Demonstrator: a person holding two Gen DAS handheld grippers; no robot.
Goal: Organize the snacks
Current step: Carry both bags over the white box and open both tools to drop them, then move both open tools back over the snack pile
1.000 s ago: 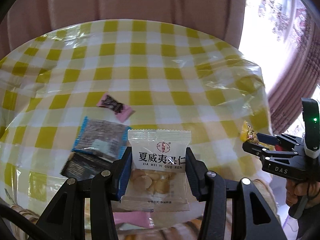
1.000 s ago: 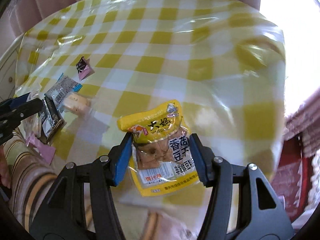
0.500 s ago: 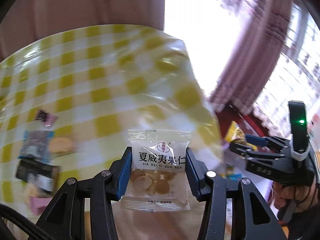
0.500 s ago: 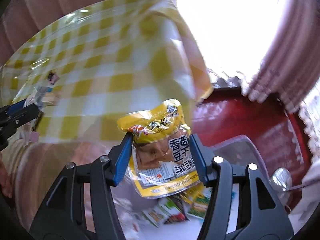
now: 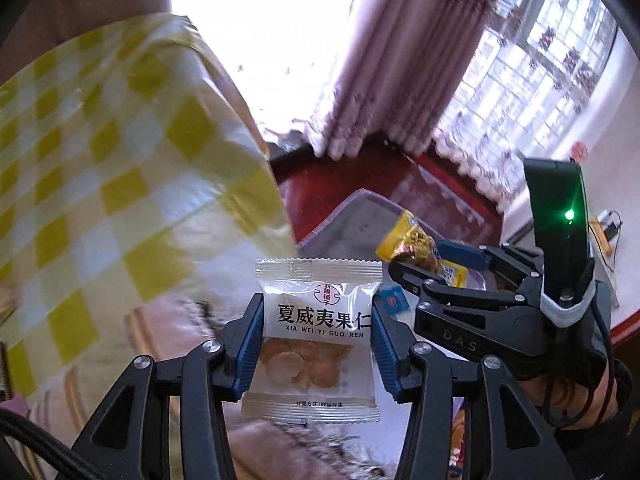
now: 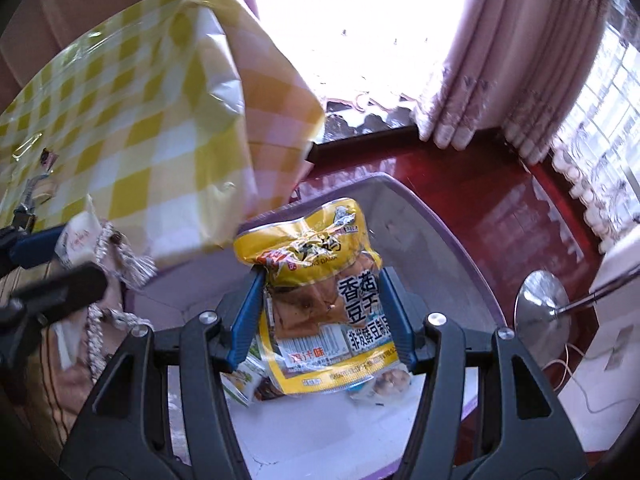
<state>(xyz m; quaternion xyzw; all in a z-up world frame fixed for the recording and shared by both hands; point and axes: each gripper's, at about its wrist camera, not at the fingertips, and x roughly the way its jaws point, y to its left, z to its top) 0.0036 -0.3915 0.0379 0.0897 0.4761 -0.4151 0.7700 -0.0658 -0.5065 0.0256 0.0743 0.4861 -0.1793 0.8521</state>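
My left gripper [image 5: 318,338] is shut on a clear-and-white nut packet [image 5: 318,320] with black lettering, held upright past the table's right edge. My right gripper [image 6: 322,312] is shut on a yellow dried-tofu packet [image 6: 320,280], hanging over a pale purple-rimmed storage bin [image 6: 452,248] on the floor. In the left wrist view the right gripper [image 5: 420,264] shows at the right with the yellow packet [image 5: 408,240] in its tips, above the bin [image 5: 348,216]. Several snack packets [image 6: 244,380] lie in the bin's bottom.
The table with its yellow-checked cloth [image 5: 100,184] lies to the left, a few snacks [image 6: 48,158] still on it at the far left. Dark red wooden floor [image 6: 520,208] surrounds the bin. Pink curtains [image 5: 400,60] hang behind. A shiny lamp base [image 6: 540,304] stands to the right.
Both grippers swung right, off the tabletop and out over the floor bin, each keeping its packet. The table has slid to the left of both views.
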